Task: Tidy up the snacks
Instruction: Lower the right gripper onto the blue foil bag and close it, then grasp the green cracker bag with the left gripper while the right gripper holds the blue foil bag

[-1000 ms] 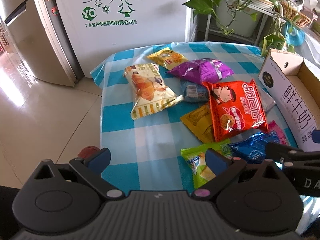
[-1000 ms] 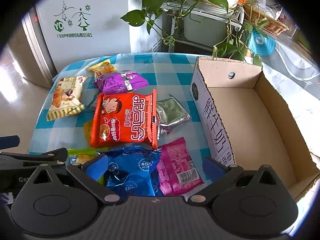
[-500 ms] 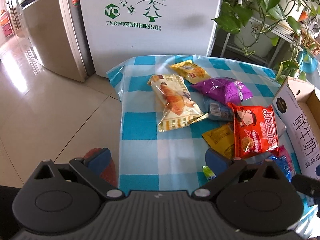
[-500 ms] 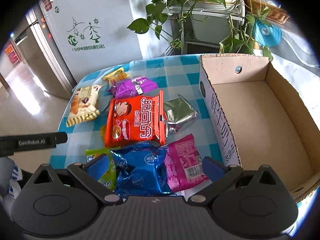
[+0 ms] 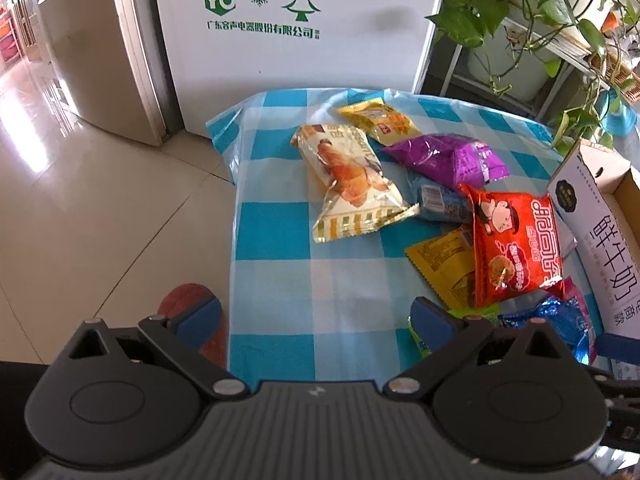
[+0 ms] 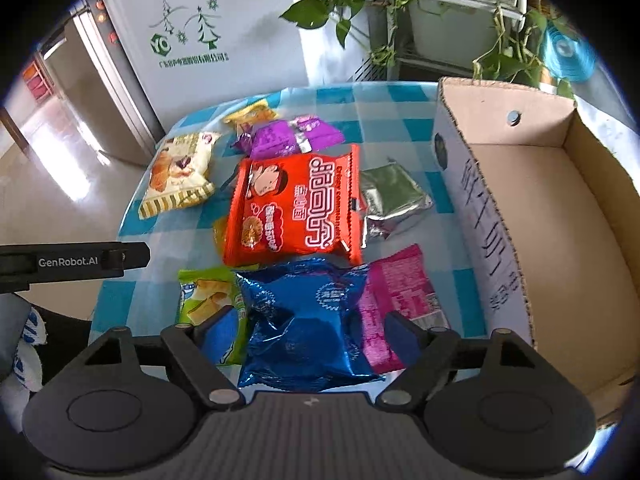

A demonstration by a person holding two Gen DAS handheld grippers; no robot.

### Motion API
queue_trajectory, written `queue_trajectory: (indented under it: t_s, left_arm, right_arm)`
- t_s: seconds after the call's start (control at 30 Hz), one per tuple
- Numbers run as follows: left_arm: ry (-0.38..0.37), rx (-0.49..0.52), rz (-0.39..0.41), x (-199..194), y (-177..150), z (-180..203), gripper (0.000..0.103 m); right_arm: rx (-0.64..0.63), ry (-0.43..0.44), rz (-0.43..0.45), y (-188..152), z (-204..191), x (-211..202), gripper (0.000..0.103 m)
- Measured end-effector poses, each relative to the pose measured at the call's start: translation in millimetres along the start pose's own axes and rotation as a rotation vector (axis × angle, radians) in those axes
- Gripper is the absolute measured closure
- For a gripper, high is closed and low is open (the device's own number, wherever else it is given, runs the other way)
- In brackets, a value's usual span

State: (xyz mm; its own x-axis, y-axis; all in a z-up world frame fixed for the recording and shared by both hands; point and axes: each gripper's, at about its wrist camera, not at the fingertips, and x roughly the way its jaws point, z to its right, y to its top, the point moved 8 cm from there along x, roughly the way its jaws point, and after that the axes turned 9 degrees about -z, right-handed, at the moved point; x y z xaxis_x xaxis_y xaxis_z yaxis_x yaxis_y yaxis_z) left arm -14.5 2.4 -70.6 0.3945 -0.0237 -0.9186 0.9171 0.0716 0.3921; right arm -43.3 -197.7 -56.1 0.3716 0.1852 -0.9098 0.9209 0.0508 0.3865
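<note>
Two grippers, left gripper (image 5: 314,316) and right gripper (image 6: 308,330), spread wide, holding nothing. Blue packet (image 6: 304,320) lies at the tabletop's (image 5: 272,264) near edge, beside the cardboard box (image 6: 560,216).

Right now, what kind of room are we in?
Likely a home kitchen or dining corner: a refrigerator on a tiled floor, potted vines on a rack, and a checkered tablecloth strewn with snack packets.

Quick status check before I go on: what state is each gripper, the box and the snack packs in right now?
left gripper: open, holding nothing
right gripper: open, over the blue pack
cardboard box: open-topped, empty as far as visible
blue pack: sealed, crinkled, on the table
red pack: sealed, lying flat atop other packs
silver pack: sealed, beside the box
pink pack: sealed, label side up
</note>
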Motion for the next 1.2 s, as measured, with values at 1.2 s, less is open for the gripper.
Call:
queue_trajectory:
  t_s: [1.2]
  left_arm:
    - [-0.032,0.160,-0.068,23,-28,70,0.001]
  right_arm:
    - [0.158,0.069,0.100,14,30,-23,0.041]
